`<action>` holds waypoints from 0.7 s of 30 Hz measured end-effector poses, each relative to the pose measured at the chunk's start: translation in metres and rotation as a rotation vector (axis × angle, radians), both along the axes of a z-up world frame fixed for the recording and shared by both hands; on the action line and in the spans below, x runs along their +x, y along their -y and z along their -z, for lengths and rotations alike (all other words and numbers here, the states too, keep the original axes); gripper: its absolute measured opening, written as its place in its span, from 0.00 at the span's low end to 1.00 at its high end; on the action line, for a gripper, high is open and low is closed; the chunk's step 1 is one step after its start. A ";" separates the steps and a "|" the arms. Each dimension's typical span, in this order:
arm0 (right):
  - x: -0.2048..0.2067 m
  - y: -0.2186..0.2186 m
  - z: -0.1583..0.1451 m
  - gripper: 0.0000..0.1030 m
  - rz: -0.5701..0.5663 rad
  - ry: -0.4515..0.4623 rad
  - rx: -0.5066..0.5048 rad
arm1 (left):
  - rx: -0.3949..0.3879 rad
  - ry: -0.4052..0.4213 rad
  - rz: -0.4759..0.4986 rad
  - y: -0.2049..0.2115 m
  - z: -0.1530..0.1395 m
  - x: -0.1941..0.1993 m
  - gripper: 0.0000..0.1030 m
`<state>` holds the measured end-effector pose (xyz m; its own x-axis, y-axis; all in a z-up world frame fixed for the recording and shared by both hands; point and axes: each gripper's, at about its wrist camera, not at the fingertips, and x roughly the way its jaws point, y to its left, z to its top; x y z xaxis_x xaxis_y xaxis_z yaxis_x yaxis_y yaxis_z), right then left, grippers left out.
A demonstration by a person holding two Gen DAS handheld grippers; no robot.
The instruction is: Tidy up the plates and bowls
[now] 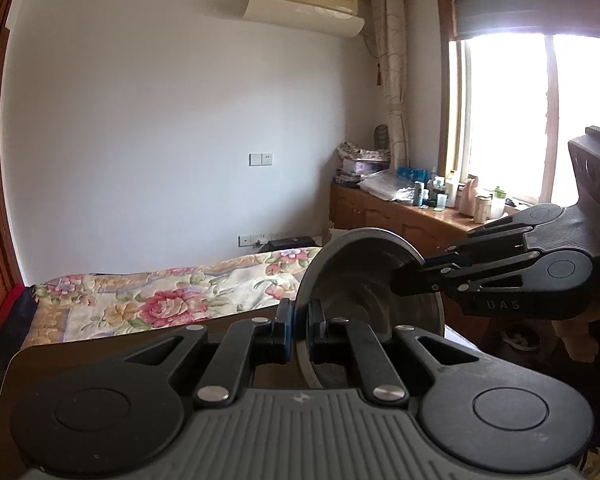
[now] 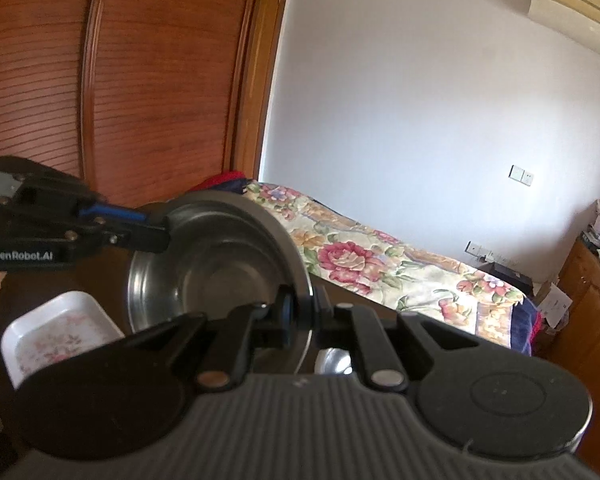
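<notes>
**Bowl held up by both grippers**

Bowl [image 1: 364, 276] of bare steel hangs tilted in the air above the dark surface [image 2: 100, 280], gripped at two places on its rim. The left gripper [image 1: 298, 320] has its jaws pinching the near edge of the bowl, one blue-edged pad on the outer wall and the other inside. The right gripper [image 1: 396, 280] comes in from the window [image 1: 504, 120] side of the bowl and its jaws are pressed on the rim there too.

From the right wrist view the same bowl [image 2: 220, 264] shows its shiny inside, with the right gripper [image 2: 300, 312] clamped on the near rim and the left gripper [image 2: 164, 236] biting the rim on the wardrobe [image 2: 120, 80] side.

Below the bowl, toward the wardrobe, a white rectangular dish [image 2: 56, 332] with a pink flower print sits on the surface. Another shiny steel piece [image 2: 334, 360] peeks out under the bowl, just behind the right gripper's links; what it is I cannot tell.

Beyond the bowl lies a bed [image 1: 160, 300] with a flowered cover, against a white wall [image 1: 160, 120].
</notes>
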<state>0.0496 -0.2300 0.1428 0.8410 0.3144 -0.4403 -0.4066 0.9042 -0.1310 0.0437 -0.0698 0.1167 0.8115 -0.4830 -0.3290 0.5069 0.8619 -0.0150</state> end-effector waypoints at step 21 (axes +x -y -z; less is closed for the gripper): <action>-0.069 0.003 0.016 0.11 0.023 0.001 -0.035 | 0.000 -0.033 0.034 0.006 0.028 -0.070 0.20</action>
<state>-0.0192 -0.2333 0.1265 0.8483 0.2792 -0.4499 -0.3855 0.9082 -0.1632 -0.0259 -0.0761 0.0888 0.7832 -0.5100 -0.3557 0.5352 0.8441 -0.0320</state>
